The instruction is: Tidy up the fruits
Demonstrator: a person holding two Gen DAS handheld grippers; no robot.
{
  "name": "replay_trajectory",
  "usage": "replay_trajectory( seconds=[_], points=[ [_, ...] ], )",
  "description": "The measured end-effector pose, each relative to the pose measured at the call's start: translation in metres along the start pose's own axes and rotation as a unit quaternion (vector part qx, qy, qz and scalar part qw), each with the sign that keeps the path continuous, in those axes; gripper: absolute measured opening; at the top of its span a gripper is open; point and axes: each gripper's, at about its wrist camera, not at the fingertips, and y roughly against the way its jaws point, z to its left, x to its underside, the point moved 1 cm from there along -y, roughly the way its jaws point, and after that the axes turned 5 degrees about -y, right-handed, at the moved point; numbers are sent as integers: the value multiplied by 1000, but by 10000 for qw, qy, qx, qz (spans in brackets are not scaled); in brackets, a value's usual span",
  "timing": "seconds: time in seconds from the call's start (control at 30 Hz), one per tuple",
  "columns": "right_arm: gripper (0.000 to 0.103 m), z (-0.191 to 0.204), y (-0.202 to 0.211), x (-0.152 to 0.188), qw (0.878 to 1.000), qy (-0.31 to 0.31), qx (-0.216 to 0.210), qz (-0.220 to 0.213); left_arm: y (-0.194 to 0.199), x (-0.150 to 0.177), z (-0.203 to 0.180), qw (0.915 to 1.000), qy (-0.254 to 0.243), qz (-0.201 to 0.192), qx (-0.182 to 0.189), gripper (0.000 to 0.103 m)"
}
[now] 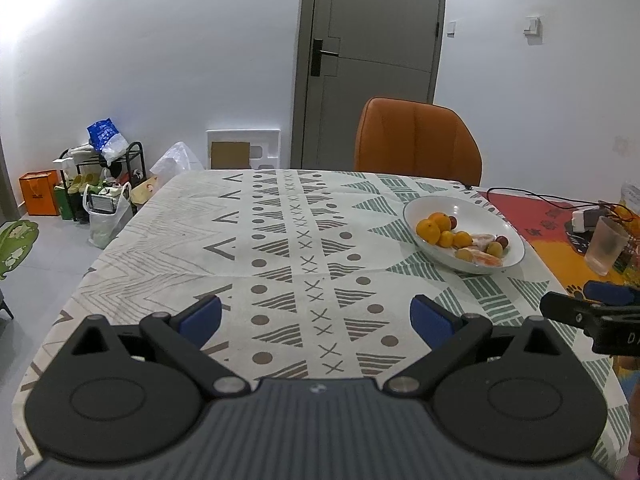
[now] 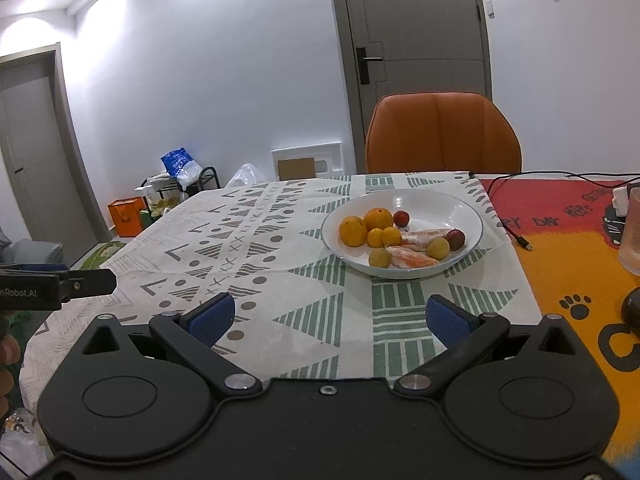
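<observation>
Your fruit is all heaped in the white bowl (image 2: 402, 236), which sits on the patterned cloth (image 2: 256, 264) toward the far side of the desk, in front of the orange chair (image 2: 442, 136). Both claws hang short of the bowl, on your side of it, and both are empty. The right claw (image 2: 330, 318) stands wide and points almost straight at the bowl. The left claw (image 1: 316, 314) is just as wide but has the bowl off to its right.

The main risk is the crowding. The oranges (image 2: 366, 224), the small yellow fruits (image 2: 438, 248) and the dark red ones (image 2: 456, 239) lie touching one another. The peeled segments (image 2: 414, 259) lie among them. If you come down with the jaws this wide, you will likely straddle two pieces or nudge a neighbour.

- The round fruits will probably roll; a push could send one over the low rim.
- The segments look soft, so a hard squeeze would likely crush them.
- The bowl rests on loose cloth. A sideways shove against its wall may slide it toward the cable (image 2: 516, 236) and the cup (image 2: 632, 236) to the right of the bowl.
- If both claws reach for the bowl at once, they could collide.
</observation>
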Motion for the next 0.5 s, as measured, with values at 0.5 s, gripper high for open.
replay_trajectory(
  seconds=[0.5],
  points=[
    [103,-9,-2,1,9999,-140,-22,-26,-9,-5,-9,9999,-60,-1,-132,100]
  ],
)
